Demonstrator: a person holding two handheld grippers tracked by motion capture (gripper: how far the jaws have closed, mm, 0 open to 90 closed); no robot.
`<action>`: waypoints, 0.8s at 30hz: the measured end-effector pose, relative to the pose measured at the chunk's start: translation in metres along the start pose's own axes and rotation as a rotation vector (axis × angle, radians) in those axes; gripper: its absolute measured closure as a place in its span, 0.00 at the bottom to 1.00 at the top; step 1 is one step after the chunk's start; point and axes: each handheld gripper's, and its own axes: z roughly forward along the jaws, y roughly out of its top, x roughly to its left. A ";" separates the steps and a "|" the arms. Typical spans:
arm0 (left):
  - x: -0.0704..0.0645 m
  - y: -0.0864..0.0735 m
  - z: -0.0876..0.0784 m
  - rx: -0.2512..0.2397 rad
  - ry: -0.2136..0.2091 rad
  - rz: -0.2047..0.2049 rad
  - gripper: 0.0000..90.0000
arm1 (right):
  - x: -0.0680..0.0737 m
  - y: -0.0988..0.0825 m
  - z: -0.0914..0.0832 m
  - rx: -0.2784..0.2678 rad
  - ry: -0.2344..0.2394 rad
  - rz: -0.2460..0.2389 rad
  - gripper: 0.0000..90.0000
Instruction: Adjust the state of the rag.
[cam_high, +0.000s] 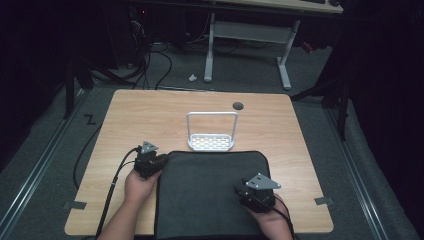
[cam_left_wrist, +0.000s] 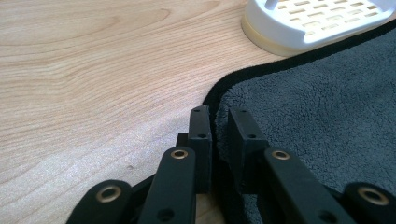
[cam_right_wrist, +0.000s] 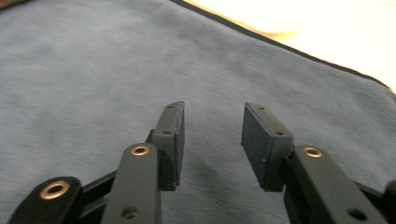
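A dark grey mat (cam_high: 210, 195) with a black hem lies flat on the near half of the wooden table (cam_high: 150, 115). My left gripper (cam_high: 162, 159) sits at the mat's far left corner. In the left gripper view its jaws (cam_left_wrist: 218, 114) stand almost together with the mat's (cam_left_wrist: 317, 102) hemmed edge pinched between them. My right gripper (cam_high: 239, 187) hovers over the right part of the mat. In the right gripper view it (cam_right_wrist: 214, 116) is open, with only the mat's surface (cam_right_wrist: 93, 70) below and nothing between the pads.
A white perforated rack (cam_high: 211, 142) with a tall wire handle stands just beyond the mat's far edge, close to the left gripper's corner (cam_left_wrist: 317, 18). A round dark grommet (cam_high: 238, 105) sits near the table's far edge. Black cables trail off the table's left side.
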 end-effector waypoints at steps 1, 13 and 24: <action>0.002 0.000 0.000 -0.002 -0.013 -0.015 0.89 | 0.012 0.004 0.000 -0.003 0.008 -0.006 0.62; 0.005 0.000 -0.001 -0.001 -0.033 -0.043 0.88 | 0.084 0.023 0.027 0.043 0.096 -0.130 0.56; 0.007 -0.001 -0.001 -0.004 -0.043 -0.055 0.88 | 0.134 0.038 0.056 0.058 0.207 -0.181 0.56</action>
